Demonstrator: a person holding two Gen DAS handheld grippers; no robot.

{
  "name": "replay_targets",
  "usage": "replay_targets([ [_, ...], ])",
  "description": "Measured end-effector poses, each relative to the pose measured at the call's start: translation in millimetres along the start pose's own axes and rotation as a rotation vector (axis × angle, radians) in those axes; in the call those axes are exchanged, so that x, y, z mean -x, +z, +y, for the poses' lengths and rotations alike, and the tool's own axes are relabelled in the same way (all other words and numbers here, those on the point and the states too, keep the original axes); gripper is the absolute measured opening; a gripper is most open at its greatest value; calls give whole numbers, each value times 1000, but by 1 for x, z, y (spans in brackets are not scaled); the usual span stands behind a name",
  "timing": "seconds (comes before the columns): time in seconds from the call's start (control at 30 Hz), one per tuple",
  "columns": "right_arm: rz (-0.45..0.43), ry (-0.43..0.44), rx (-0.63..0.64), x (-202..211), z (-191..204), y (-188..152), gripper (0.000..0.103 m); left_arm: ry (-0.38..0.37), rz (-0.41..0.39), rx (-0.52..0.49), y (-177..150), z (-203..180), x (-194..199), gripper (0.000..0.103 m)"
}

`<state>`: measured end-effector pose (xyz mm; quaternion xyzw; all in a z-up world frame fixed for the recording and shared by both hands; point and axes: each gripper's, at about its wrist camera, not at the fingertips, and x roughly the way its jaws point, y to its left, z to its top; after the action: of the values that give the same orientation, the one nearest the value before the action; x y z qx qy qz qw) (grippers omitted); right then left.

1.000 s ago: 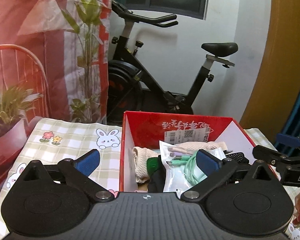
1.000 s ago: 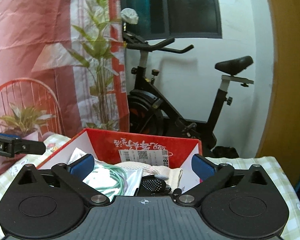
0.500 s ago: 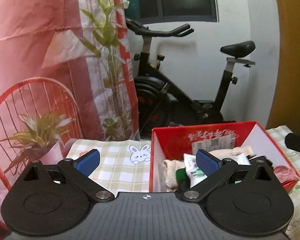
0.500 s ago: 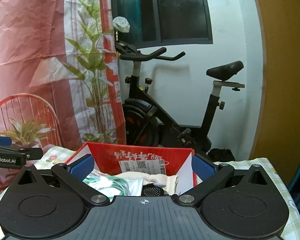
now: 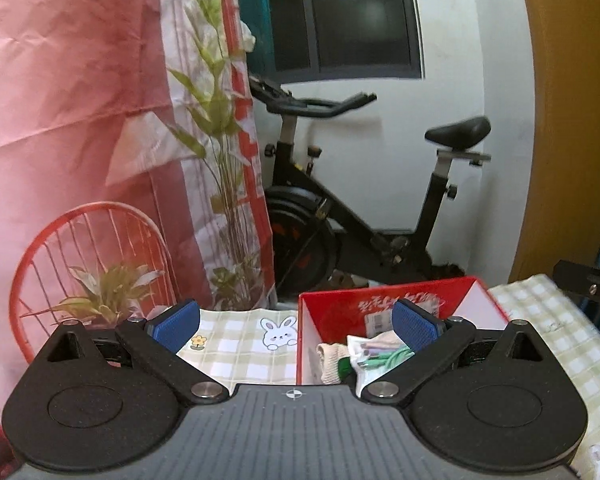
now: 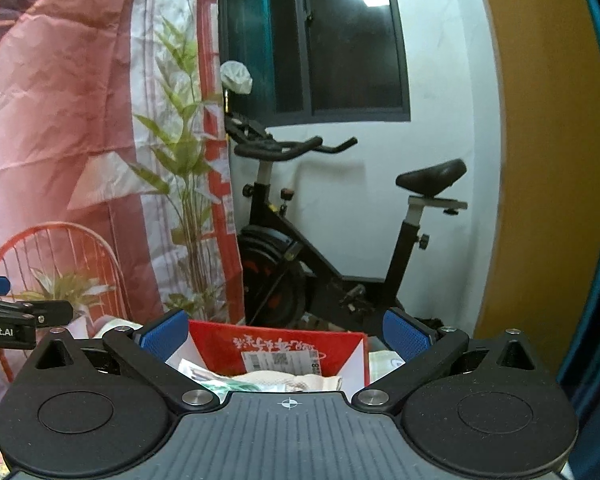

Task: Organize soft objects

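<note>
A red cardboard box (image 5: 340, 312) stands on a green checked tablecloth (image 5: 244, 344) with rabbit prints. Inside it lie a beige knitted cloth (image 5: 330, 360), a clear bag with green cables (image 5: 372, 356) and other soft items. My left gripper (image 5: 296, 326) is open and empty, raised back from the box, which sits at its right. In the right wrist view the same red box (image 6: 276, 346) lies low between the blue pads of my right gripper (image 6: 286, 334), also open and empty, with beige cloth (image 6: 300, 382) showing inside.
A black exercise bike (image 5: 360, 216) stands behind the table against a white wall. A pink printed backdrop (image 5: 80, 120) hangs at the left. The right gripper's body (image 5: 588, 284) shows at the right edge of the left wrist view.
Both grippers have pulled back and up from the box. It now looks smaller and lower in each view, and has shifted right in the left wrist view. Both stayed open.
</note>
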<state>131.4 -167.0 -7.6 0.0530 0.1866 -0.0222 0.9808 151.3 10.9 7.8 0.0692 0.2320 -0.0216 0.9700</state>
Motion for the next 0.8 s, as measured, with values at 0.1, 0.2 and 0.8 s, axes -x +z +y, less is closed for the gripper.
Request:
replay_targets([
  [0.1, -24, 1, -10, 26, 3, 10, 103, -2, -4, -8, 5, 1, 23, 103],
  [0.2, -43, -10, -15, 50, 5, 17, 103, 15, -13, -19, 8, 0, 46, 103],
  [0.8, -96, -41, -7, 136, 18, 23, 103, -5, -102, 1, 7, 0, 124, 103],
])
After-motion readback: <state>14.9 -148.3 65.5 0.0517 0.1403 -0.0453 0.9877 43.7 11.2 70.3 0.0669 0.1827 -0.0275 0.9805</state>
